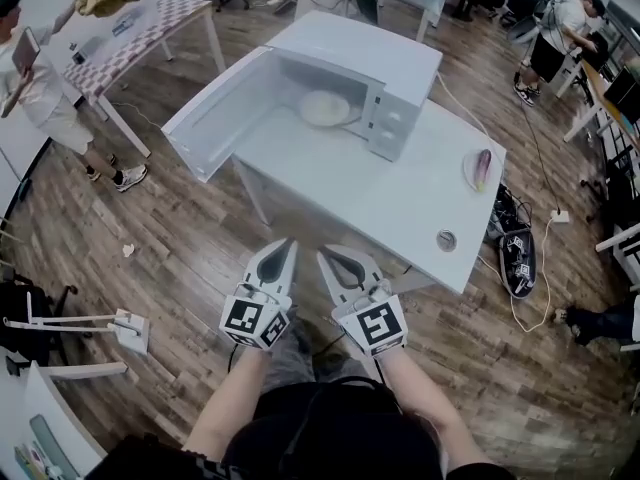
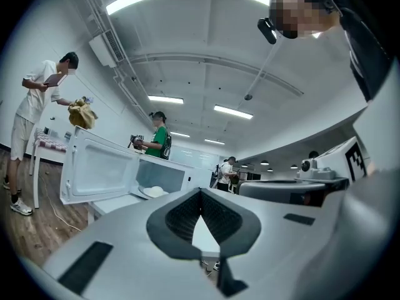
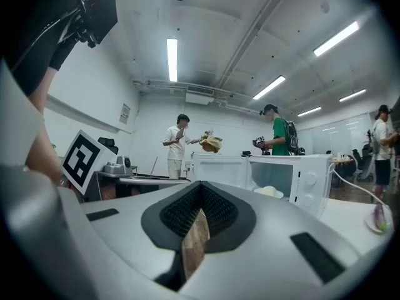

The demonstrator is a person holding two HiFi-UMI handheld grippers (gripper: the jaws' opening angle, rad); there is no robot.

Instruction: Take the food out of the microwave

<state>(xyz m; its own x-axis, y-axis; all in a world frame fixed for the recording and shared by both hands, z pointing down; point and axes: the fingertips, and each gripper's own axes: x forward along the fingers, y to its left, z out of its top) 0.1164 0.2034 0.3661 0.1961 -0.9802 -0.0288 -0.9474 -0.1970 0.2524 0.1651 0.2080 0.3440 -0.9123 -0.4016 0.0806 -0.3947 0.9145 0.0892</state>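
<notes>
a wood-plank floor runs under a white table in an open office. on the table sits a white microwave, its door swung wide to the left. i can see the food inside the cavity: a pale, round, slightly domed mound, cream-white, lying low on the microwave's floor. my left gripper and right gripper hover side by side just short of the table's near edge, pointing level, each with jaws pressed together on nothing. a small plate with something purple sits at the table's right.
</notes>
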